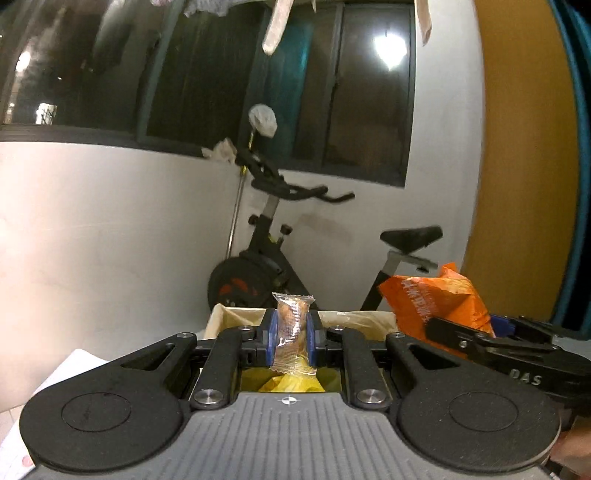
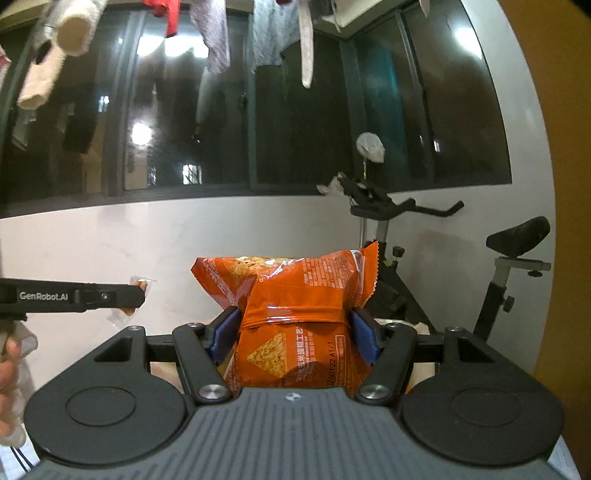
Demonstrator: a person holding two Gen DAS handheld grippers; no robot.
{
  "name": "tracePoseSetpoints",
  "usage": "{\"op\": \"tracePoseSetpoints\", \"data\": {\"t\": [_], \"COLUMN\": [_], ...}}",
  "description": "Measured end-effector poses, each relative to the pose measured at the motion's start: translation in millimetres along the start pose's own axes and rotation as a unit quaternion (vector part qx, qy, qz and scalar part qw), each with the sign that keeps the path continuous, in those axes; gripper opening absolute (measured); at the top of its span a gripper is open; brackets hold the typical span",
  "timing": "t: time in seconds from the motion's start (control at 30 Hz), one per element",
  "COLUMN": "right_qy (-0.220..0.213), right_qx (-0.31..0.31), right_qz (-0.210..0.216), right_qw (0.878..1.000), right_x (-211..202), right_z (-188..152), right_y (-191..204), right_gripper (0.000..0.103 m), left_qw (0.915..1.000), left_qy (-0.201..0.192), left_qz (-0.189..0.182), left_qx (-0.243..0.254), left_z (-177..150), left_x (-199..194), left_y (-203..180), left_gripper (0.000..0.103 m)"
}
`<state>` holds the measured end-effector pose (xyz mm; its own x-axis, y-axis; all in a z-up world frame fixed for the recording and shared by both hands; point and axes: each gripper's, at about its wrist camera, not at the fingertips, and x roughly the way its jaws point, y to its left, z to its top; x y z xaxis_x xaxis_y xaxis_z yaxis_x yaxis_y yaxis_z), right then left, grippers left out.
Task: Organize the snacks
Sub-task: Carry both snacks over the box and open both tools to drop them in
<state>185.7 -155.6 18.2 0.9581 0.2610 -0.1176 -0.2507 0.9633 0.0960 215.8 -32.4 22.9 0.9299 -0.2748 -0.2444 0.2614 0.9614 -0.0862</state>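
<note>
My left gripper (image 1: 291, 334) is shut on a small clear-wrapped snack packet (image 1: 292, 328) and holds it upright above a box lined with cream paper (image 1: 236, 315). A yellow packet (image 1: 291, 384) lies below the jaws. My right gripper (image 2: 293, 332) is shut on an orange chip bag (image 2: 295, 295), squeezing its middle. The orange bag also shows in the left wrist view (image 1: 436, 299), to the right of the box, with the right gripper (image 1: 491, 336) around it. The left gripper (image 2: 125, 299) with its clear packet shows at the left of the right wrist view.
An exercise bike (image 1: 280, 251) stands behind the box against the white wall, also in the right wrist view (image 2: 443, 258). Dark windows run above. Laundry (image 2: 221, 33) hangs overhead. White paper (image 1: 55, 384) lies at the lower left. An orange panel (image 1: 524, 147) stands at the right.
</note>
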Motion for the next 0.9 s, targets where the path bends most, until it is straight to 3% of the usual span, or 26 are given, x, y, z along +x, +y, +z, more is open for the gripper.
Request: {"op": "tracePoseSetpoints", "data": {"t": [0.2,0.3,0.4,0.6,0.67,0.73,0.9], "right_qy": [0.069,0.096,0.126,0.15,0.157,0.159,0.154], "right_qx": [-0.007,0.027,0.067,0.034,0.022,0.01,0.003], "right_qz": [-0.027,-0.031,-0.038,-0.055,-0.064,-0.074,-0.076], "right_qw": [0.997,0.994,0.989,0.987,0.985,0.984,0.985], "right_x": [61,80,96,102,103,101,87], "right_z": [2,-7,-16,-21,-22,-22,-21], "right_y": [-17,-31,-46,-37,-34,-30,-25], "right_gripper": [0.066,0.066,0.065,0.068,0.071,0.078,0.081], "left_qw": [0.998,0.9967,0.995,0.9923,0.992,0.9923,0.9931], "left_qy": [0.042,0.064,0.08,0.096,0.102,0.1,0.088], "left_qz": [0.03,0.034,0.042,0.045,0.04,0.039,0.045], "left_qx": [0.037,0.036,0.042,0.064,0.064,0.063,0.063], "left_z": [-5,-11,-16,-25,-27,-28,-29], "left_x": [50,62,67,65,61,57,41], "left_y": [-3,4,10,15,16,18,22], "left_gripper": [0.017,0.017,0.017,0.019,0.024,0.044,0.046]}}
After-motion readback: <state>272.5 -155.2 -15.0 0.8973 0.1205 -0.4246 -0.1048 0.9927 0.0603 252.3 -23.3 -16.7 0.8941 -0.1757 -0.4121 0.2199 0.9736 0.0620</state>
